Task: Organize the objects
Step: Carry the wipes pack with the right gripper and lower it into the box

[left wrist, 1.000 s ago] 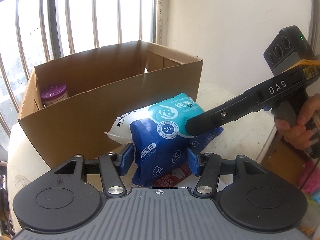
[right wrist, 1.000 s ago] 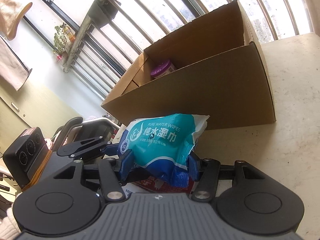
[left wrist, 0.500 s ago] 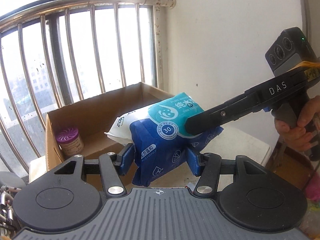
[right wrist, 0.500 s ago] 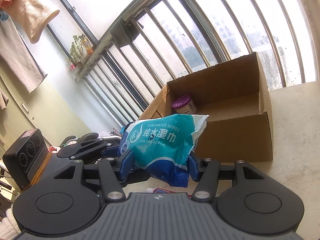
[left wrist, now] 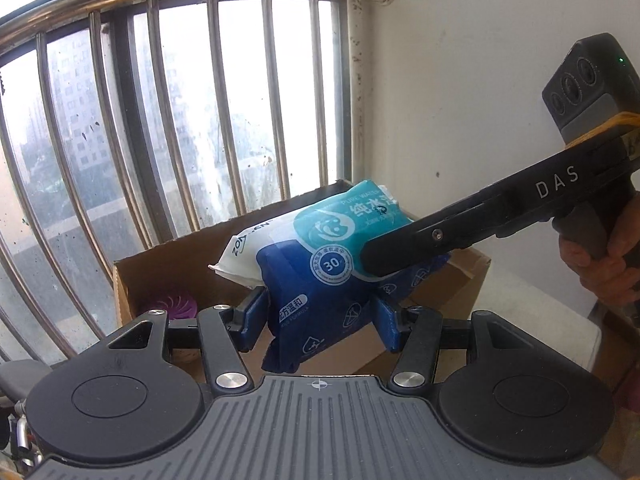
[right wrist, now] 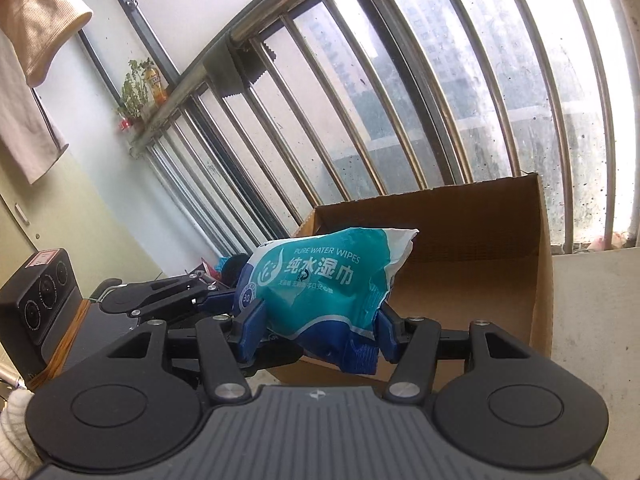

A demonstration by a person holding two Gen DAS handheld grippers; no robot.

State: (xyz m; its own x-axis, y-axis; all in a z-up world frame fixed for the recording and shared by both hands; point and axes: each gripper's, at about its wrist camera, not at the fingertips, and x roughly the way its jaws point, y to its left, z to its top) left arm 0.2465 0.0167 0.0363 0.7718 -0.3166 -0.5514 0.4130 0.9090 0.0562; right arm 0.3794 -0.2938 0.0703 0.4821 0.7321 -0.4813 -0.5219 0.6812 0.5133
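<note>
The wipes pack (left wrist: pixel 320 280) is a soft plastic pillow pack, teal on its upper face with a round baby-face logo and white lettering, deep blue on the lower part with small white icons and a round "30" badge, and white at one crimped end; its film is creased and glossy, and the blue lower edge sags below the fingers. It hangs in the air over the near wall of the box (left wrist: pixel 180 256), gripped from two sides at once; the left gripper (left wrist: pixel 318 320) has its blue pads pressed into the blue part, jaws about half apart with the pack filling the gap; the right gripper (right wrist: pixel 320 332) pinches the teal part the same way, the film bulging above its pads.

The left view shows the right gripper from the side as a long black beam marked "DAS" crossing the pack, with a hand (left wrist: pixel 600 256) round its grey handle; it also shows a purple ribbed lid (left wrist: pixel 176 306) low in the box corner, and a white plaster wall (left wrist: pixel 460 80). The right view shows the English words "PURE WATER WIPES" on the pack (right wrist: pixel 320 276), the left gripper's (right wrist: pixel 216 300) black linkage reaching in from the left, the box's (right wrist: pixel 480 232) bare brown corrugated inside, a pale stone-like top (right wrist: pixel 596 300) under it, and cloth (right wrist: pixel 36 28) hanging at upper left.

Both views show curved steel bars (left wrist: pixel 224 100) before a dusty, speckled window; the box is plain matt cardboard with straight cut edges.
</note>
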